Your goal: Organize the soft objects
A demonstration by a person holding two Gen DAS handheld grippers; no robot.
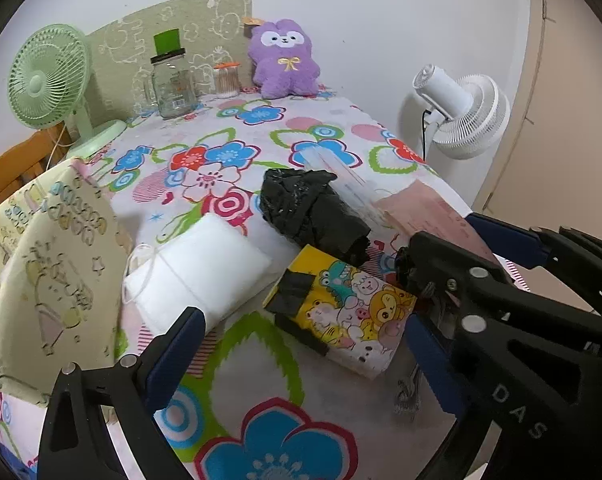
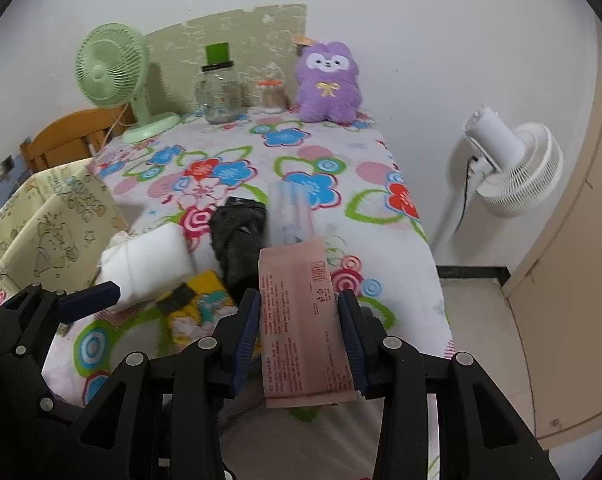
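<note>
The long pink paper-and-clear-film packet (image 2: 301,316) lies lengthwise between the fingers of the right hand-held gripper (image 2: 305,336), apparently clamped above the flower-print desk (image 2: 381,216), while the left hand-held gripper (image 1: 301,344), wide open and empty, hovers nearer the white padded pouch (image 1: 199,272).

Both fisheye views look forward and down along a flower-printed tablecloth (image 1: 301,128) toward the white back wall. The left wrist view sits low and close over the cartoon-printed tissue pack (image 1: 341,312); the right wrist view looks from slightly higher and further right. Both share the purple plush toy (image 1: 283,58) (image 2: 328,82), pale green desk fan (image 1: 49,76) (image 2: 111,70) and white floor fan (image 1: 467,114) (image 2: 515,168)
</note>
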